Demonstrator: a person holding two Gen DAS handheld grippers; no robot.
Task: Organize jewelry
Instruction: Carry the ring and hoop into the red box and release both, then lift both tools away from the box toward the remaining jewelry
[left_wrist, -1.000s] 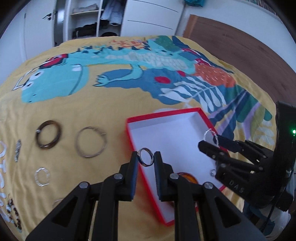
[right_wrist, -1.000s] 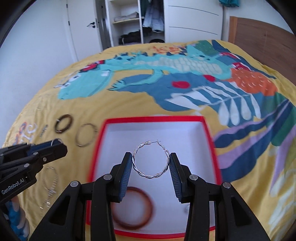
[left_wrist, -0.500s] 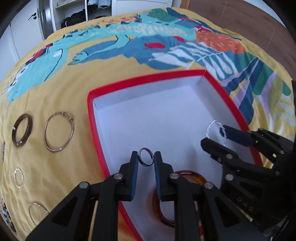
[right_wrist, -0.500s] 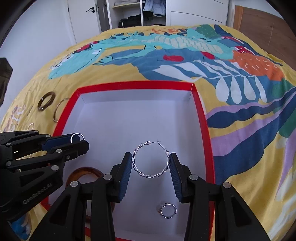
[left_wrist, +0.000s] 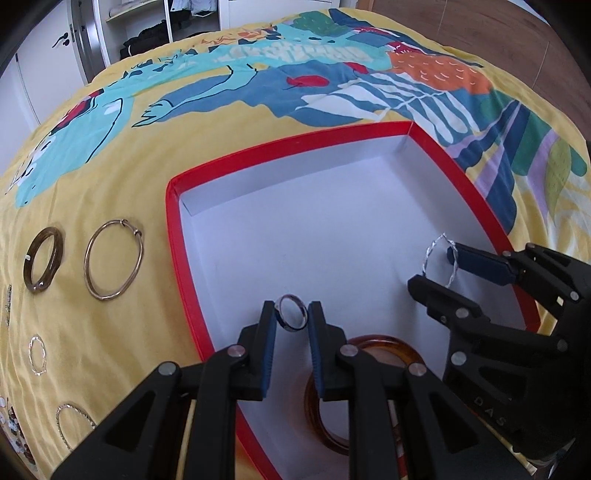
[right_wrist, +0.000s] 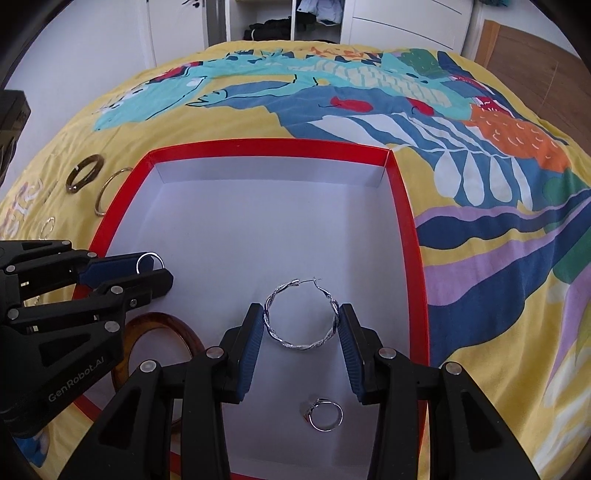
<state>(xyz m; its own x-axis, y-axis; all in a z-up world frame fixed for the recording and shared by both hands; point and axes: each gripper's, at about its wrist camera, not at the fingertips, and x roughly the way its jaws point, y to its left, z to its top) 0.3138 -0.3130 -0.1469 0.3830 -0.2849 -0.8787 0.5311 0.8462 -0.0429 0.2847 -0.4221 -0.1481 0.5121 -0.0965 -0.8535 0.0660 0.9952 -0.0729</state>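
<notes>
A red-rimmed box (left_wrist: 173, 236) with a white floor lies on the bedspread; it also shows in the right wrist view (right_wrist: 410, 229). My left gripper (left_wrist: 291, 319) is shut on a small silver ring (left_wrist: 292, 318) above the box's near left part. My right gripper (right_wrist: 301, 325) is shut on a twisted silver hoop earring (right_wrist: 301, 321) above the box floor; it shows at the right of the left wrist view (left_wrist: 437, 267). An amber bangle (left_wrist: 391, 349) and a silver ring (right_wrist: 325, 413) lie inside the box.
On the yellow bedspread left of the box lie a dark brown bangle (left_wrist: 42, 260), a thin gold bangle (left_wrist: 112, 264), a small silver hoop (left_wrist: 37, 354) and a twisted hoop (left_wrist: 72, 421). A wardrobe (right_wrist: 295, 18) stands beyond the bed.
Both grippers have moved forward and lower over the box, each keeping hold of its piece. The box now fills more of both views.
</notes>
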